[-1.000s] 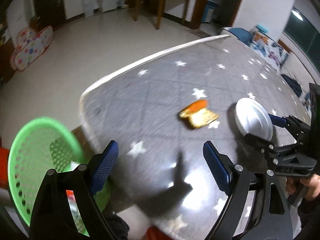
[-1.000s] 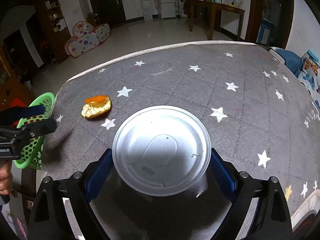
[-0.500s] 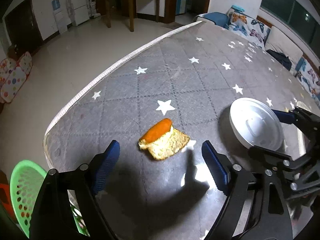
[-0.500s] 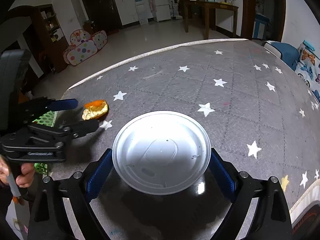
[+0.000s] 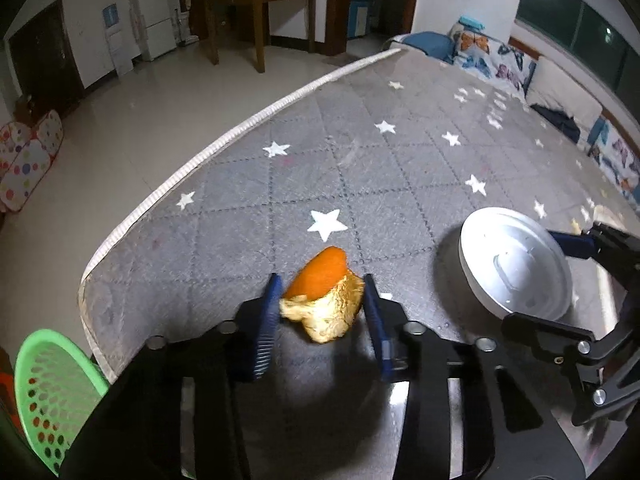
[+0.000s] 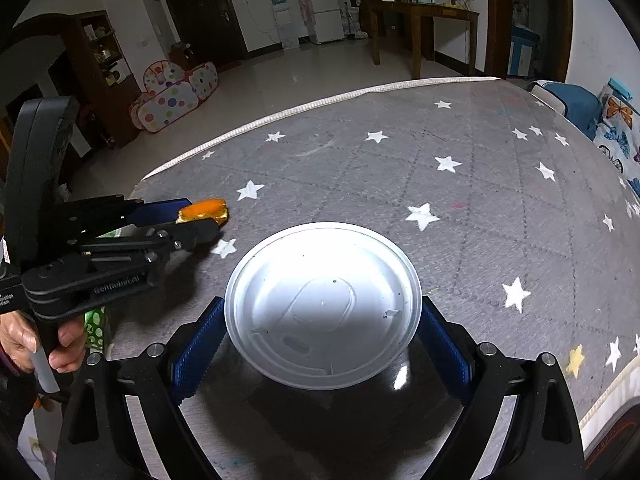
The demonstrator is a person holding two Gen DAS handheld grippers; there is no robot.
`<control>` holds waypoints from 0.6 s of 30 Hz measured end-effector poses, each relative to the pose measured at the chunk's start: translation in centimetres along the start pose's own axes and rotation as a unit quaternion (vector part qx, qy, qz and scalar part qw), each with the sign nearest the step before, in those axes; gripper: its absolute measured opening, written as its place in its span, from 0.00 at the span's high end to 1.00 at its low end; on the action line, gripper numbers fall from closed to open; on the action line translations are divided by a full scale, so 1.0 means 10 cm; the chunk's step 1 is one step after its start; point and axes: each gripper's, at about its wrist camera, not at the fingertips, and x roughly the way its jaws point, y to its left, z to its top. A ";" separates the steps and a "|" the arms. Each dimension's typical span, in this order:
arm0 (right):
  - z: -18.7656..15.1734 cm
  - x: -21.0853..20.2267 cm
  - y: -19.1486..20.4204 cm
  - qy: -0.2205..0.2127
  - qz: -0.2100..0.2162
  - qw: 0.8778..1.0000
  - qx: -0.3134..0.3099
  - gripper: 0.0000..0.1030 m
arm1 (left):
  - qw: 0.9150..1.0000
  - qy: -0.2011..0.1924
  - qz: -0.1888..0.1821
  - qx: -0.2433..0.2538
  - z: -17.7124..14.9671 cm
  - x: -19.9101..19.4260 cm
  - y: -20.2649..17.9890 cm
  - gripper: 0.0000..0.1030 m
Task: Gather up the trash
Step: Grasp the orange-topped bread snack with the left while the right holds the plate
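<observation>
The left wrist view looks forward and down along the left gripper (image 5: 320,312), close above the grey star mattress (image 5: 360,168); its fingers fill the lower frame. The green basket (image 5: 48,392) is in the lower left corner, the room floor in the upper left.

The right wrist view looks forward along the right gripper (image 6: 320,320), also close above the mattress (image 6: 460,208), facing the room's far wall.

Both views share the mattress, the orange peel (image 5: 324,300) (image 6: 204,210) and the white lid (image 5: 514,264) (image 6: 322,304). Each view sees the other gripper: right edge in the left view, left edge in the right view.
</observation>
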 end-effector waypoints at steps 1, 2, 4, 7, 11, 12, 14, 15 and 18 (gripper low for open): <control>-0.01 -0.01 0.02 -0.001 0.002 1.000 0.000 0.13 | 1.000 -0.001 -0.005 -0.008 -0.01 -0.03 0.04 0.70; -0.01 -0.02 0.04 -0.002 0.003 1.000 0.000 0.13 | 1.000 -0.002 -0.008 -0.014 -0.01 -0.06 0.07 0.70; -0.02 -0.04 0.08 -0.003 0.004 1.000 0.000 0.13 | 1.000 -0.006 -0.003 -0.017 -0.05 -0.11 0.10 0.71; -0.04 -0.07 0.15 -0.005 0.008 1.000 0.000 0.13 | 1.000 -0.007 0.002 -0.026 -0.09 -0.13 0.14 0.76; -0.05 -0.14 0.24 -0.007 0.017 1.000 -0.001 0.13 | 0.999 -0.015 -0.005 -0.045 -0.13 -0.24 0.21 0.78; -0.05 -0.15 0.27 -0.009 0.017 1.000 -0.005 0.13 | 0.999 -0.020 -0.003 -0.047 -0.14 -0.28 0.22 0.79; -0.04 -0.18 0.32 -0.012 0.021 1.000 -0.006 0.13 | 0.998 -0.028 -0.002 -0.056 -0.18 -0.38 0.28 0.80; -0.03 -0.19 0.35 -0.012 0.024 1.000 -0.006 0.13 | 0.998 -0.029 0.000 -0.062 -0.19 -0.41 0.31 0.80; -0.02 -0.24 0.47 -0.017 0.034 0.999 -0.013 0.13 | 0.996 -0.038 0.003 -0.079 -0.27 -0.56 0.42 0.80</control>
